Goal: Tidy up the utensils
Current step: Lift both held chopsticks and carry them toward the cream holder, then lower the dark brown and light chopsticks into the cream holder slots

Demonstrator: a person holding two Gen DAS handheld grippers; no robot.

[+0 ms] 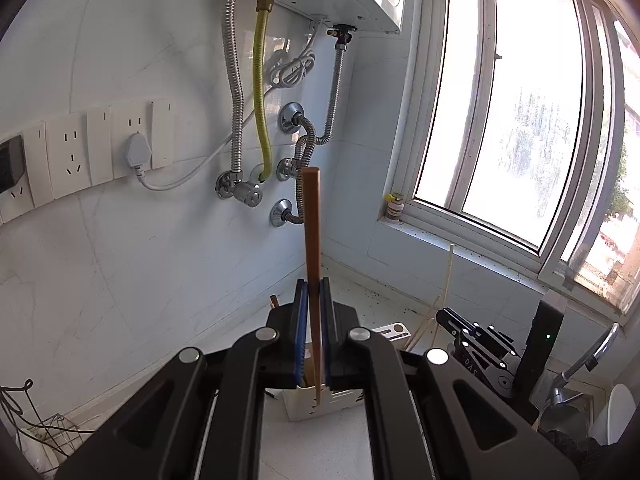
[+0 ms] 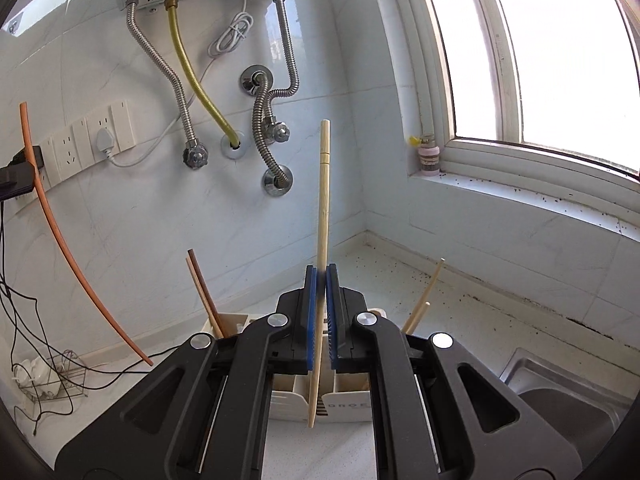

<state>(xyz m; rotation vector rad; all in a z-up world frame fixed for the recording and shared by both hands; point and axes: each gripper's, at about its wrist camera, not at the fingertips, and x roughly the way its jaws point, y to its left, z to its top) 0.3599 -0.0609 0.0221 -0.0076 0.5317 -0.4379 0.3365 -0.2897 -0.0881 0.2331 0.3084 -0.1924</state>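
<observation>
Left wrist view: the left gripper (image 1: 314, 292), black with blue pads, has its jaws pinched on a reddish-brown square-section wooden chopstick (image 1: 311, 224) standing nearly upright, its lower tip hanging over the cream plastic utensil holder (image 1: 316, 410) on the white speckled countertop (image 1: 320, 448). The right gripper (image 1: 444, 316) shows at lower right, beside pale chopsticks (image 1: 430, 312). Behind: white marbled wall tiles, a yellow hose (image 1: 261, 92) and a row of white sockets (image 1: 72, 152). Right wrist view: the right gripper (image 2: 321, 276) has its jaws pressed onto a pale bamboo chopstick (image 2: 323, 184), upright, lower tip in front of the holder (image 2: 344, 404). Two brown chopsticks (image 2: 202, 292) stand in its left compartment, two pale ones (image 2: 424, 300) at its right end; which compartment exactly is probably hidden by the gripper. A steel sink (image 2: 560, 392) sits at right.
</observation>
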